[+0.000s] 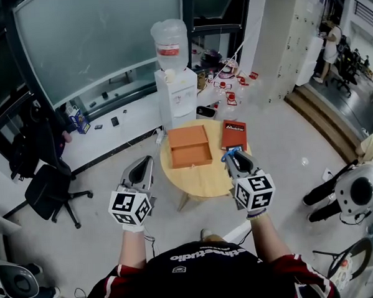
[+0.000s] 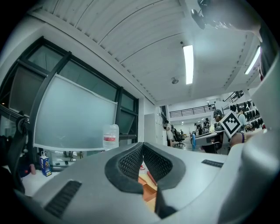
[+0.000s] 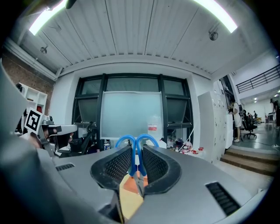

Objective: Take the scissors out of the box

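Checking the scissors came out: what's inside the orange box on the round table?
Inside the orange cardboard box only bare floor shows; the strip behind its near wall is hidden. The blue-handled scissors are clamped in the right gripper.

Pair of hand-held tools: left claw (image 1: 145, 163) and right claw (image 1: 232, 155), grey moulded shells with black mesh-textured pads (image 2: 131, 162) set in black surrounds, and dark ribbed slots (image 3: 221, 197) on the housing. Each carries a white cube (image 1: 131, 208) printed with black square markers. Wearer: black shirt (image 1: 205, 272) with white lettering across the back, and dark red patterned sleeves (image 1: 110, 291).
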### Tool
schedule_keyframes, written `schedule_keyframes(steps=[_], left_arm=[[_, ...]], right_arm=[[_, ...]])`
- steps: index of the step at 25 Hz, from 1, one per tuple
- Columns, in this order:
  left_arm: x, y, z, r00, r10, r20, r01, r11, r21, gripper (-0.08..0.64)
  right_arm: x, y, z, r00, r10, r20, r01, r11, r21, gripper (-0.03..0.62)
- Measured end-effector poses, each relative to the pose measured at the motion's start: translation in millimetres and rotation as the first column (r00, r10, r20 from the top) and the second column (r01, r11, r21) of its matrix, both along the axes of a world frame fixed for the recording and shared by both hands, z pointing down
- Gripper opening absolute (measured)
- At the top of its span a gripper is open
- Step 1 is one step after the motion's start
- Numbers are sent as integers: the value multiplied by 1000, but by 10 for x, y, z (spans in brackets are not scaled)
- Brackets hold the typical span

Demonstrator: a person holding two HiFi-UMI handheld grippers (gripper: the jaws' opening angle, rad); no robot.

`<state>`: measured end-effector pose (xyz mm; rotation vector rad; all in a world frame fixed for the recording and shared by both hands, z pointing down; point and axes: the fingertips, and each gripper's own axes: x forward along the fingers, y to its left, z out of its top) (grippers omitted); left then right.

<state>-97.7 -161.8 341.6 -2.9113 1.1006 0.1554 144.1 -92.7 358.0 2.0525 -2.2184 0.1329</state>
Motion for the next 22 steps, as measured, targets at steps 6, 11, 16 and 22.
schedule_keyframes(steps=[6, 11, 16, 22], left_arm=[[-90, 30, 16, 1000, 9, -6, -10, 1000, -8, 17], [-63, 78, 12, 1000, 24, -16, -24, 1000, -14, 17], [-47, 110, 7, 998, 52, -33, -53, 998, -22, 17], [-45, 115, -61, 997, 69, -37, -69, 998, -9, 17]], right_arm=[[-116, 52, -48, 1000, -1, 14, 1, 1000, 10, 109], [-142, 117, -100, 1000, -5, 28, 5, 1000, 15, 108], [-196, 160, -138, 1000, -10, 29, 9, 1000, 19, 109], [-278, 181, -189, 999, -17, 35, 16, 1000, 26, 109]])
